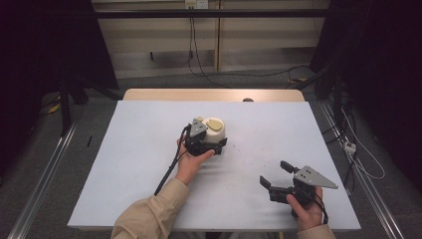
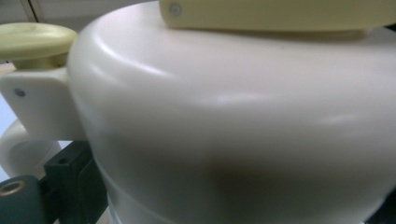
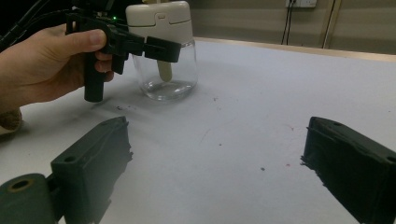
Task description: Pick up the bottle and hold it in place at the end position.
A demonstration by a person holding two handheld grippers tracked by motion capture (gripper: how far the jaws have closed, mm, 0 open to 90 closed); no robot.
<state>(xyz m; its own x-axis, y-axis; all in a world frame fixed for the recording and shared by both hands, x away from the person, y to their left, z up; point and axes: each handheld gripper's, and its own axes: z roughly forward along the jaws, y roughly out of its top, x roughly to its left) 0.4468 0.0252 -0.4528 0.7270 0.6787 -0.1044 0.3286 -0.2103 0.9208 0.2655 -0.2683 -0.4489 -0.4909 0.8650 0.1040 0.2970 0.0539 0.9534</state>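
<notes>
Near the middle of the tabletop [image 1: 139, 149] stands a clear glass jar [image 3: 169, 79] with a cream plastic top [image 1: 215, 129], on which sit a pale yellow knob and flap; something pale hangs down inside the glass. The left hand-held gripper [image 1: 203, 144] is right up against it. In the right gripper view its black jaws reach to the neck, just under the top, but whether they press on the jar or merely flank it I cannot tell. From the left gripper view the cream top [image 2: 233, 116] looms very close.

The jar looks rigid and fragile below and smooth all over, so probably slippery. Its top-heavy build suggests it could tip if pushed high up. The narrowing under the top seems the safest place to take hold, since the top's lip would stop a slide.

The right hand-held gripper [image 1: 278, 177] hovers well apart, near the tabletop's right front, jaws spread wide and holding nothing. Only small dark specks lie on the surface between, so nothing stands in the way.
</notes>
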